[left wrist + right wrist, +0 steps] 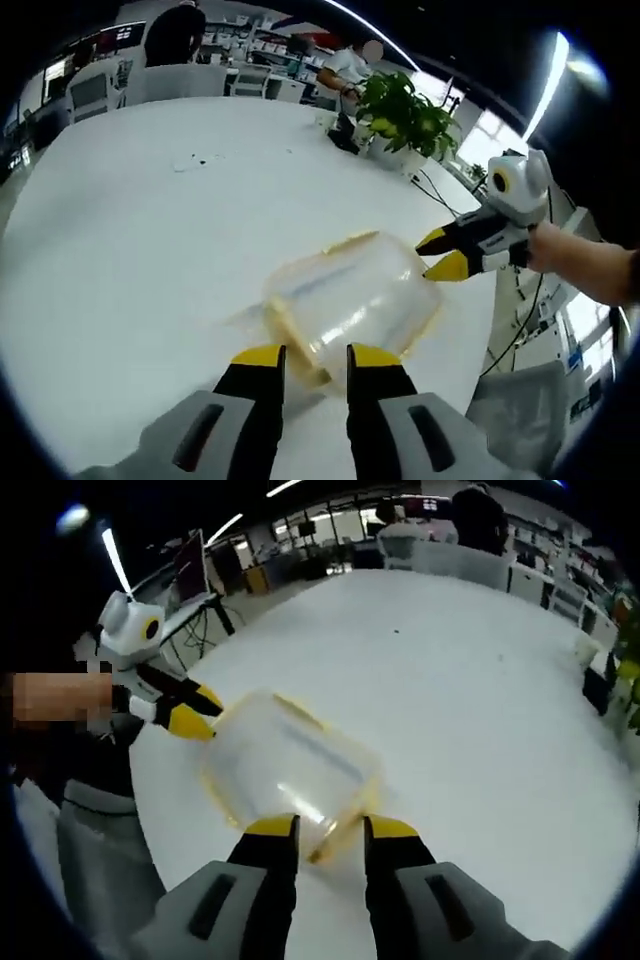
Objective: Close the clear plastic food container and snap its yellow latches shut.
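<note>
The white counter (120, 260) stretched away beyond both tongs. The clear plastic food container (350, 300) lay on it between them, just ahead of the left tongs (315, 357) and the right tongs (330, 827). Both stood released, one at each end. Its yellow latches (300, 360) looked unsnapped; next, each pair likely had to press one down.

Right claw (330, 830) spread at clear container (290, 775); left claw (190, 712) at its far end.
</note>
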`<action>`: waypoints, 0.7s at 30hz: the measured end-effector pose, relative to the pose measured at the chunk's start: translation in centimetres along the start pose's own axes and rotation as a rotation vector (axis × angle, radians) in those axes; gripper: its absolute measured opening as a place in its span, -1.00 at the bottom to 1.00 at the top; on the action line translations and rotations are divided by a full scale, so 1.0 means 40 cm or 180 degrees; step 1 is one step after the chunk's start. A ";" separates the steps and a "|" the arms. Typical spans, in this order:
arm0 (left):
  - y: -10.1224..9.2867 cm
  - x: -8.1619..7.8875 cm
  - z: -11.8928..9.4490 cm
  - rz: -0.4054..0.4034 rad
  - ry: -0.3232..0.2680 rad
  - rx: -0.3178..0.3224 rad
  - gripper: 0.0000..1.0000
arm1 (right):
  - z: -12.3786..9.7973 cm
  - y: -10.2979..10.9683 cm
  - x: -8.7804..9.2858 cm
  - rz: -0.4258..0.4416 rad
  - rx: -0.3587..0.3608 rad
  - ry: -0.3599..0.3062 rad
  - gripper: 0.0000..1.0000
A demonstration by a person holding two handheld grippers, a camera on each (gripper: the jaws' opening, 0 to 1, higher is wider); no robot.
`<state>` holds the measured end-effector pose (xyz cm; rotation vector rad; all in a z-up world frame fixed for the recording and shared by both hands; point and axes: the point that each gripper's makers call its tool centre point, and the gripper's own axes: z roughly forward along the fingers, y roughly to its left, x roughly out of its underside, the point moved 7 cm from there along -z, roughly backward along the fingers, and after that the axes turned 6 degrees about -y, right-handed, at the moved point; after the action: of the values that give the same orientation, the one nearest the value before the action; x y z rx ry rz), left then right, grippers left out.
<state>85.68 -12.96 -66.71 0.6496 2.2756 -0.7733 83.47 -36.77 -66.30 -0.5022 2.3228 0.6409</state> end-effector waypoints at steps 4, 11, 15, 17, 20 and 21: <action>0.000 0.002 0.003 -0.0130 0.0004 -0.0002 -0.66 | 0.000 -0.009 0.007 0.0196 -0.0046 -0.0052 -0.54; 0.010 0.010 0.010 -0.0467 -0.0014 0.0060 -0.64 | 0.002 -0.015 0.009 0.0439 -0.0116 -0.0054 -0.55; 0.013 0.010 0.014 -0.0574 0.0018 0.0104 -0.65 | 0.005 -0.015 0.006 0.0460 -0.0151 -0.0010 -0.56; 0.013 0.010 0.015 -0.0589 0.0026 0.0112 -0.65 | 0.006 -0.016 0.005 0.0471 -0.0149 -0.0032 -0.57; 0.013 0.010 0.015 -0.0580 0.0022 0.0123 -0.66 | 0.009 -0.021 0.005 0.0554 -0.0149 -0.0078 -0.59; 0.014 0.010 0.015 -0.0583 0.0021 0.0131 -0.66 | 0.010 -0.022 0.004 0.0596 -0.0149 -0.0080 -0.60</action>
<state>85.99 -12.87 -67.55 0.4667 2.3538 -0.9075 84.00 -37.28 -66.95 -0.2976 2.3531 0.7868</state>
